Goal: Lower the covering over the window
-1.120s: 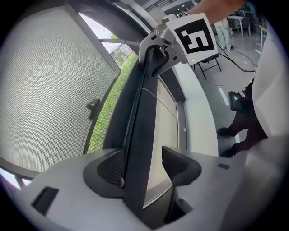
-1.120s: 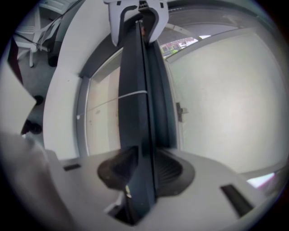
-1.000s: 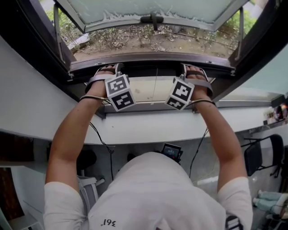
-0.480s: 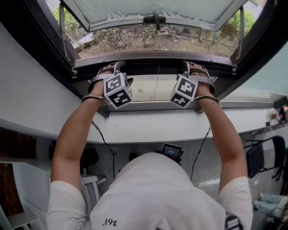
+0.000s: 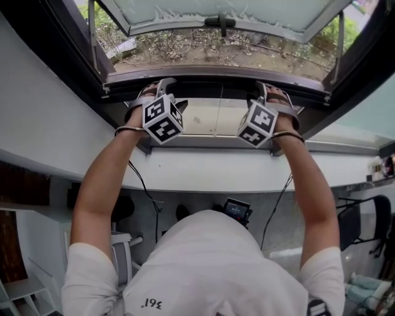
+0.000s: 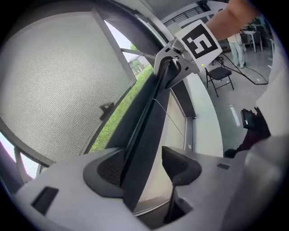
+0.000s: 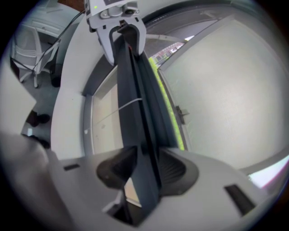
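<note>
A dark, narrow bottom rail (image 5: 213, 91) of the window covering runs across the window just above the beige sill (image 5: 203, 120). My left gripper (image 5: 162, 92) straddles its left part and my right gripper (image 5: 266, 92) its right part. In the left gripper view the rail (image 6: 149, 131) lies against one pad of the left gripper (image 6: 144, 164), with a gap to the other pad. In the right gripper view the rail (image 7: 133, 103) stands between the jaws of the right gripper (image 7: 142, 167), which are opening. A thin cord (image 5: 220, 108) hangs from the rail.
The frosted window sash (image 5: 216, 9) is swung outward over ground with plants. A white ledge (image 5: 203, 173) runs below the sill. Cables (image 5: 143, 191) hang under it, above a small screen device (image 5: 236, 208). A dark chair (image 5: 364, 216) stands at the right.
Both grippers and the rail have shifted a little farther from me, toward the window frame. The arms are stretched slightly more.
</note>
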Motion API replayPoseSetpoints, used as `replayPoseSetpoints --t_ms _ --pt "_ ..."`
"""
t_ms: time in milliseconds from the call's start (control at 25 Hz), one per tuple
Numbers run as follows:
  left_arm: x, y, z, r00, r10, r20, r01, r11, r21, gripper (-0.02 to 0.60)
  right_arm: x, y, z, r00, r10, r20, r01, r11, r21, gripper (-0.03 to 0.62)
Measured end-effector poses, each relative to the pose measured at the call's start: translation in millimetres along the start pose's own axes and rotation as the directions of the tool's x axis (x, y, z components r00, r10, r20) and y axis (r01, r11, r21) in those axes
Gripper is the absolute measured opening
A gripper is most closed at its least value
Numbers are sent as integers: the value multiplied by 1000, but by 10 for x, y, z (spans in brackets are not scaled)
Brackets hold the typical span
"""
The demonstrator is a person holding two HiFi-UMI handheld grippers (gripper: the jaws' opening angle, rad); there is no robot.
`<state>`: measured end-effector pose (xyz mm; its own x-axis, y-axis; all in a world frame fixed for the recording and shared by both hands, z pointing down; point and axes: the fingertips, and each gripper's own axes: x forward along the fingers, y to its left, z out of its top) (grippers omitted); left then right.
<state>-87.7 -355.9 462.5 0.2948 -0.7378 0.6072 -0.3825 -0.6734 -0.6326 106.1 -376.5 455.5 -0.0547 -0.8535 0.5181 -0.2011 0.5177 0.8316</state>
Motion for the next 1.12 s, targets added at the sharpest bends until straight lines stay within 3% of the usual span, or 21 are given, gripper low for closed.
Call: replayPoseSetpoints --t_ms 280,440,640,880,1120 --pt "-49 55 42 999 17 49 -11 992 -129 259 -13 1 7 999 34 1 -34 999 15 143" --pt "-179 118 120 993 21 118 9 970 -242 258 -86 -52 64 998 37 52 -43 994 105 140" --pt "-352 196 229 975 45 219 52 907 -419 247 -225 -185 183 993 5 116 -30 976 215 133" --pt "-536 220 318 947 91 309 88 850 -520 244 -326 -300 264 987 -57 147 14 960 278 104" --pt "-764 244 379 913 140 383 144 767 -625 244 -482 -439 286 976 -125 180 36 903 428 77"
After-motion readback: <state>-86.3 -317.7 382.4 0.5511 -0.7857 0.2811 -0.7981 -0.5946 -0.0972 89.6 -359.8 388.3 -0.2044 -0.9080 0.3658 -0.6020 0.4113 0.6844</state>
